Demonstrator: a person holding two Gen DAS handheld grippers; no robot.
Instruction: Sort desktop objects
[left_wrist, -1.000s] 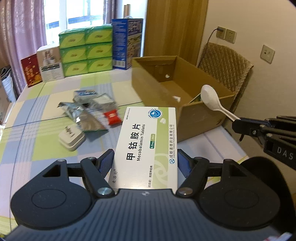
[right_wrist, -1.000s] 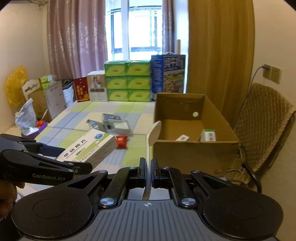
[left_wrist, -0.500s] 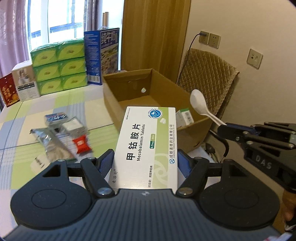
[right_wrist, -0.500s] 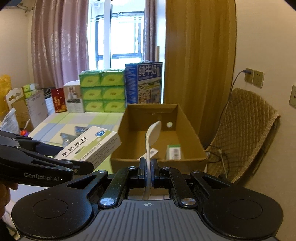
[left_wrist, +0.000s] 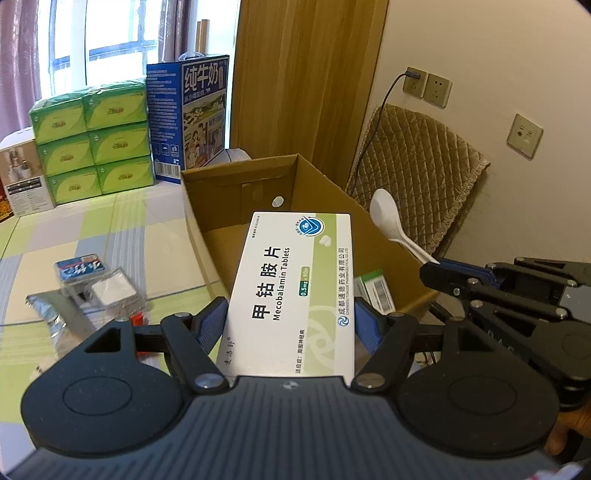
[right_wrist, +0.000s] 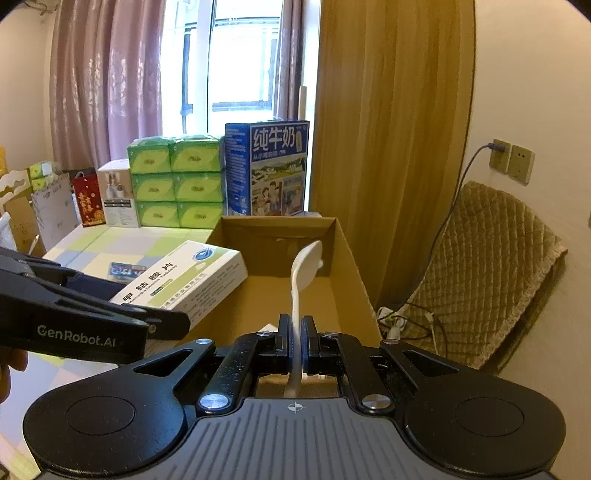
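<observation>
My left gripper (left_wrist: 291, 317) is shut on a white and green tablet box (left_wrist: 295, 291), held over the near left part of the open cardboard box (left_wrist: 236, 184). From the right wrist view the same tablet box (right_wrist: 184, 280) hangs over the cardboard box's left wall (right_wrist: 229, 236). My right gripper (right_wrist: 294, 334) is shut on the handle of a white plastic spoon (right_wrist: 304, 266), its bowl pointing up over the cardboard box. The spoon (left_wrist: 388, 218) also shows at the right in the left wrist view. A small green and white carton (left_wrist: 373, 288) lies inside the cardboard box.
Foil packets, a blue packet (left_wrist: 79, 267) and a small red item lie on the checked tabletop (left_wrist: 122, 229) left of the box. Green tissue packs (left_wrist: 92, 140) and a blue milk carton (left_wrist: 192, 114) stand at the back. A quilted chair (right_wrist: 491, 266) stands right.
Both grippers have moved forward and to the right, from over the table to over the cardboard box. Each keeps its hold, the left on the tablet box and the right on the spoon.
</observation>
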